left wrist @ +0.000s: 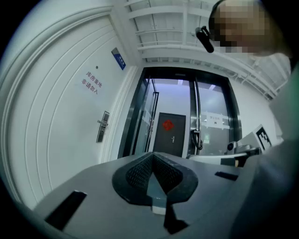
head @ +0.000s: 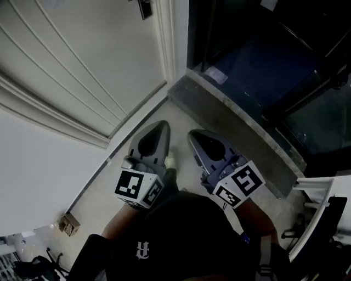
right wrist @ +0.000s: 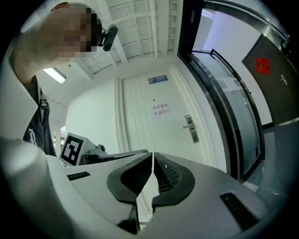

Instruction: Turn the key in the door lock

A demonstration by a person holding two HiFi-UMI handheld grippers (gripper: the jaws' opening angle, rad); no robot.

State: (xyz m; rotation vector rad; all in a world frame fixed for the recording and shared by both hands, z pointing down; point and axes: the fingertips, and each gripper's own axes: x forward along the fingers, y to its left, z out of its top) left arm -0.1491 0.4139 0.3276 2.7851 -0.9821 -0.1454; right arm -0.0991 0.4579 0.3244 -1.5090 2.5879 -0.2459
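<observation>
In the head view, both grippers are held close to the body and point toward 12 o'clock. The left gripper (head: 159, 131) and the right gripper (head: 198, 137) are side by side above the pale floor (head: 109, 186). The white door (head: 82, 60) fills the upper left. The door lock (head: 144, 8) is a dark plate at its top edge, at 12 o'clock and well apart from both grippers. A stone threshold (head: 241, 126) runs from 12 toward 4 o'clock, with dark glass doors (head: 274, 66) behind it.

In the left gripper view, the jaws of the left gripper (left wrist: 152, 156) are pressed together with nothing between them. The door lock (left wrist: 102, 126) with its lever is at 10 o'clock from the jaws, far away on the white door (left wrist: 60, 140). It is too small to tell if a key is in it. A blue sign (left wrist: 118, 58) is higher on the door.

In the right gripper view, the right gripper (right wrist: 152, 158) is also closed tight and empty. The door lock (right wrist: 190, 128) is at 1 o'clock from the jaws, well apart. The glass doors (right wrist: 233, 107) stand at 2 o'clock.
</observation>
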